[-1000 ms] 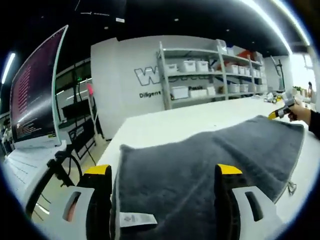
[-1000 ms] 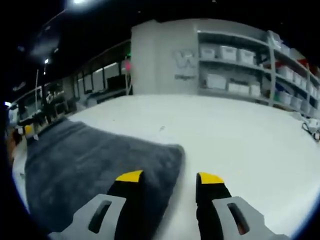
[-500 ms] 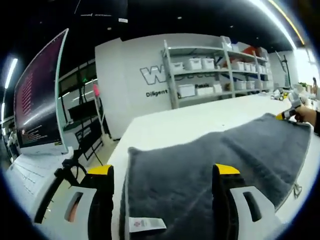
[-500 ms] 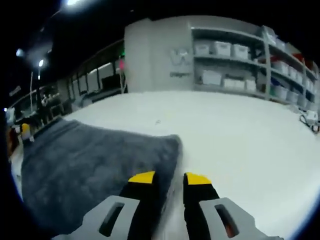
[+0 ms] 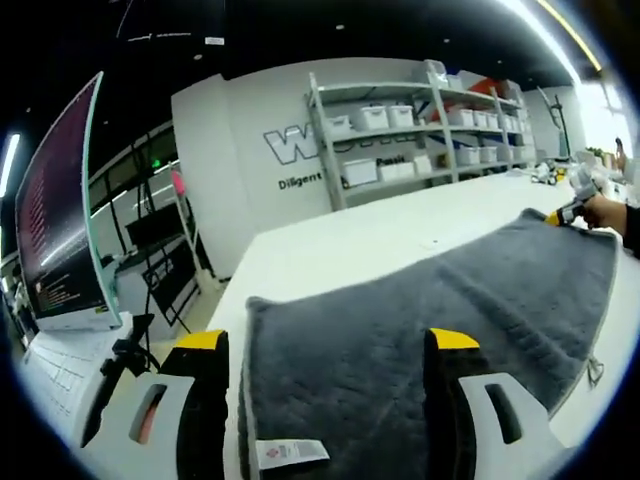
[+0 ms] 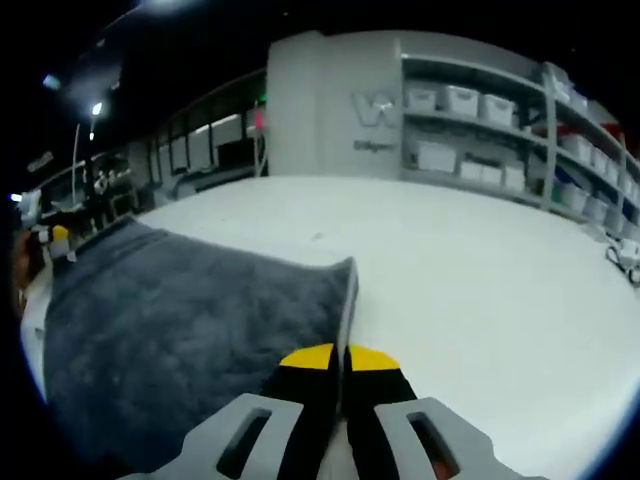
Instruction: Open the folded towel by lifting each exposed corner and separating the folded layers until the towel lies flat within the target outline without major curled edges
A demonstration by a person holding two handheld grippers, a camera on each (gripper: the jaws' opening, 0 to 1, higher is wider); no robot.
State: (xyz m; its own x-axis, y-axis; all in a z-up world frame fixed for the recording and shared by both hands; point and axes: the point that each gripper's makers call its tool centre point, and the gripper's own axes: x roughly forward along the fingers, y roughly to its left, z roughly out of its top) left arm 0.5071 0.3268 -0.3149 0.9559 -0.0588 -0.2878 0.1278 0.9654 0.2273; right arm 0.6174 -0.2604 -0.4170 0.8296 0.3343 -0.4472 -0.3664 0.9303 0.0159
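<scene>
While I am steering both hands from afar, a dark grey towel (image 5: 430, 320) is lying spread across a white tabletop (image 5: 340, 240), thick and plush, and seemingly in more than one layer. In the right gripper view, the right gripper (image 6: 336, 356) is pinching its yellow-tipped fingers together on the towel's near edge (image 6: 346, 300), just below a raised corner; the fingers look nearly touching with cloth between them. In the left gripper view, the left gripper (image 5: 325, 340) is holding its fingers wide apart, straddling the towel near a corner that carries a small white label (image 5: 285, 452); nothing is gripped there. At the far right of that view, the right gripper is showing at the opposite corner.

I am judging the towel to be soft, limp and fairly light, likely to sag and drag rather than slide. Gripping right at the corners or hems seems best, taking one layer only.
</scene>
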